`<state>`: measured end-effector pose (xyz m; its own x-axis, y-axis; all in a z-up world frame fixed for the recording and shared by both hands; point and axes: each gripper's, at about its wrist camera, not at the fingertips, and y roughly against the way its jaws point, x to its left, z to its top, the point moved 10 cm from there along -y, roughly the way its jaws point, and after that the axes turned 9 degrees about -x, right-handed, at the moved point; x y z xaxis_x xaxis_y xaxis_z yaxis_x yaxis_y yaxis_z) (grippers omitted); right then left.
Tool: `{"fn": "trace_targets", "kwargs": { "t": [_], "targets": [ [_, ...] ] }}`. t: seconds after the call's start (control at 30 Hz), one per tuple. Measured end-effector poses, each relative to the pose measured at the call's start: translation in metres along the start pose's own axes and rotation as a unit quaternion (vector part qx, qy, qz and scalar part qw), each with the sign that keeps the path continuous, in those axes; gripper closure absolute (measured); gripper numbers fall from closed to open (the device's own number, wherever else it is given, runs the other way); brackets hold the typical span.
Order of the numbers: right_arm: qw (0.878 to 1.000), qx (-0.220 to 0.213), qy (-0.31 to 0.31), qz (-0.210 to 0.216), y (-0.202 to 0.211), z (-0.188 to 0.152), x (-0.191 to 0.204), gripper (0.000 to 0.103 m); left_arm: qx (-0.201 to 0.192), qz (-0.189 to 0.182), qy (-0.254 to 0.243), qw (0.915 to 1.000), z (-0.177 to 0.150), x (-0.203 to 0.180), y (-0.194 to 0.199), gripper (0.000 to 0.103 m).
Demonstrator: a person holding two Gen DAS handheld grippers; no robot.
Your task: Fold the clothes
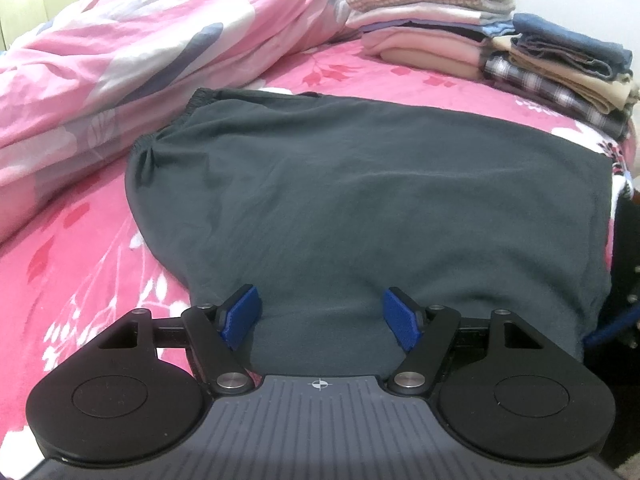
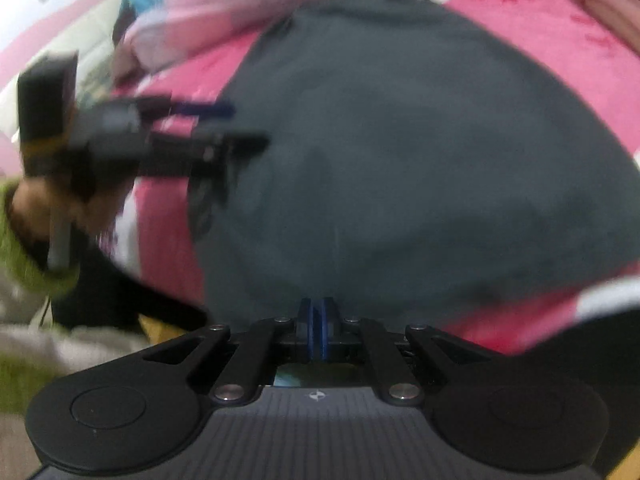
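Dark grey shorts [image 1: 360,200] with an elastic waistband lie flat on the pink floral bed sheet [image 1: 80,264]. My left gripper [image 1: 322,312] is open, its blue pads on either side of the near edge of the shorts. In the blurred right wrist view, my right gripper [image 2: 317,320] has its blue pads pressed together at the near edge of the shorts [image 2: 400,152]; whether cloth is pinched between them is hard to tell. The left gripper [image 2: 224,136] also shows there at the left edge of the shorts.
A crumpled pink quilt [image 1: 140,52] lies along the left and back of the bed. Two stacks of folded clothes [image 1: 440,20] stand at the back right, one with a plaid piece [image 1: 560,88]. The bed's edge is at the right.
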<state>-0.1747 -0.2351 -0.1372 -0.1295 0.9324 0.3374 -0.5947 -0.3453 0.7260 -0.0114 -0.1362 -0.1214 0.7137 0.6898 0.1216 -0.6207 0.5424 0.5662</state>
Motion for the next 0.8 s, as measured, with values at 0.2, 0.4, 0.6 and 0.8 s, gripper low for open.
{"fn": "trace_targets", "kwargs": {
  "t": [0.2,0.4,0.6,0.8],
  "targets": [
    [0.998,-0.042,0.046,0.016,0.034,0.021,0.023,0.099,-0.001,0.002,0.009,1.0,0.005,0.008,0.004,0.032],
    [0.991,-0.044,0.1,0.074,0.01,0.032,0.053,0.099,-0.012,0.072,-0.008,0.9973,0.034,0.075,0.053,0.032],
    [0.99,0.018,0.108,0.089,-0.027,0.01,0.058,0.099,-0.022,0.213,-0.094,0.9722,0.074,0.168,0.127,0.032],
    [0.987,0.009,0.115,0.11,-0.009,0.01,0.072,0.099,-0.022,0.204,-0.039,0.978,0.049,0.168,0.126,0.031]
  ]
}}
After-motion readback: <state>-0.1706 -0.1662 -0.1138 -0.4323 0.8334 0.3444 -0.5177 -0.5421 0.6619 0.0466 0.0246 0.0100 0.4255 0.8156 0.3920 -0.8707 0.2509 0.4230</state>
